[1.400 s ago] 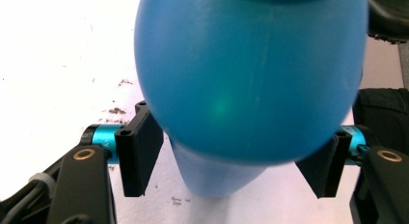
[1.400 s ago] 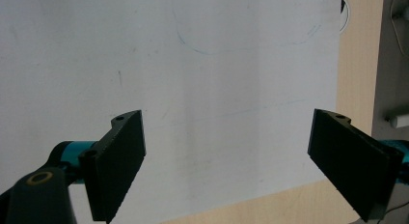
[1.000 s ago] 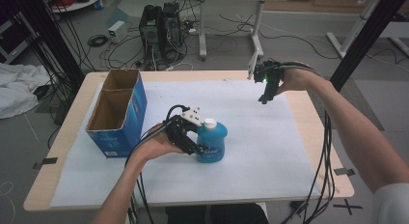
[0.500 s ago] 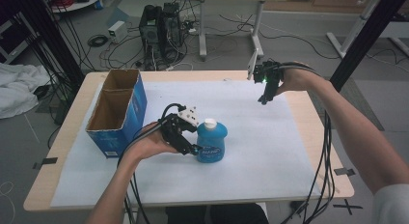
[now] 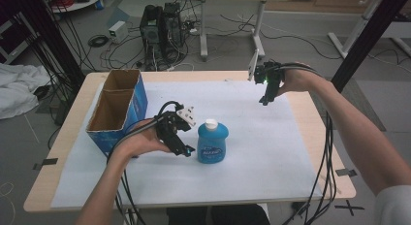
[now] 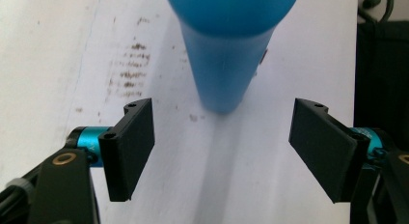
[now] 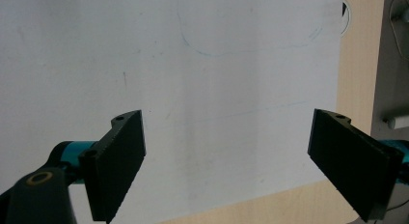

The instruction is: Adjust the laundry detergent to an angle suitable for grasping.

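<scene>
So the blue soap bottle point(image 5: 213, 141) is standing upright on the white paper sheet point(image 5: 271, 152) near the middle of the counter point(image 5: 317, 119), cap up, which looks like a deliberate set-down since nothing's touching it. It's smooth glossy plastic, squat with rounded shoulders, a white cap and a printed label on the front. Just beside the bottle, on the box side, the left tongs point(image 5: 183, 148) have just been opening, and in the left gripper view the bottle point(image 6: 226, 55) sits ahead of the flat black pads point(image 6: 132, 149) with a clear gap either side, so it's released, not gripped. Further out from the bottle on that same side is a blue cardboard box point(image 5: 118, 111), open top, brown inside, split into two compartments, probably where stuff goes. Well apart from the bottle, toward the far corner, the right tongs point(image 5: 264, 100) hang spread wide over bare paper, holding nothing, looks like they're just parked out of the way.
</scene>
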A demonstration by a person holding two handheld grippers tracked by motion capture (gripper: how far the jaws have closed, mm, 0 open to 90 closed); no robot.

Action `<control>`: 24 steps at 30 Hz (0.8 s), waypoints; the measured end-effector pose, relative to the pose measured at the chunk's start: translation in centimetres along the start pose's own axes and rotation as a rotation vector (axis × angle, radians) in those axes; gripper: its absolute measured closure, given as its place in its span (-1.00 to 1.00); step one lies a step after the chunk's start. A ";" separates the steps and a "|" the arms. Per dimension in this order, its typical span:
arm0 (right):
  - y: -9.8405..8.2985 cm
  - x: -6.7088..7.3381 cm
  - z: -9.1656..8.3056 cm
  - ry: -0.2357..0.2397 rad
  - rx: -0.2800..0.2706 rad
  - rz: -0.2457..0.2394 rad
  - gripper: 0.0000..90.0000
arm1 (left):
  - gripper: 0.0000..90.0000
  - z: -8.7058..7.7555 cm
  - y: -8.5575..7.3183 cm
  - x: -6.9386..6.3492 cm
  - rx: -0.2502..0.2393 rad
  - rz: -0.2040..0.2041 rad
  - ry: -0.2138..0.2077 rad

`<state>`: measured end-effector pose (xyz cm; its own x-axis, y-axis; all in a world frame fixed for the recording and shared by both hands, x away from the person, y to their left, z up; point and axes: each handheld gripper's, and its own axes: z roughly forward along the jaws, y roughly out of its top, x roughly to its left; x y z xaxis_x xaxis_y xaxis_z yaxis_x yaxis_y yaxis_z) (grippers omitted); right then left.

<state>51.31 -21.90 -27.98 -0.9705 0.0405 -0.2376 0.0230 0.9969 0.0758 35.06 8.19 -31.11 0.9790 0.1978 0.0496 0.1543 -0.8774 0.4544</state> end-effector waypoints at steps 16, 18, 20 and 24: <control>0.2 1.1 -0.8 -0.007 0.053 0.064 -0.73 | -0.60 -2.8 1.2 0.4 0.332 0.064 0.044; 0.3 1.2 -1.0 -0.010 0.049 0.063 -0.73 | -0.60 -3.1 1.3 0.4 0.335 0.063 0.041; 0.3 0.7 -0.7 -0.019 -0.013 -0.014 -0.73 | -0.60 -3.4 1.4 0.4 0.342 0.060 0.050; 0.4 0.8 -0.9 -0.019 -0.015 -0.012 -0.73 | -0.61 -3.8 1.3 0.6 0.379 0.058 0.062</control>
<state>50.33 -21.55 -27.23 -0.9659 0.0303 -0.2572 0.0080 0.9962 0.0872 35.30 8.87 -27.09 0.9794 0.1590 0.1243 0.1486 -0.9849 0.0892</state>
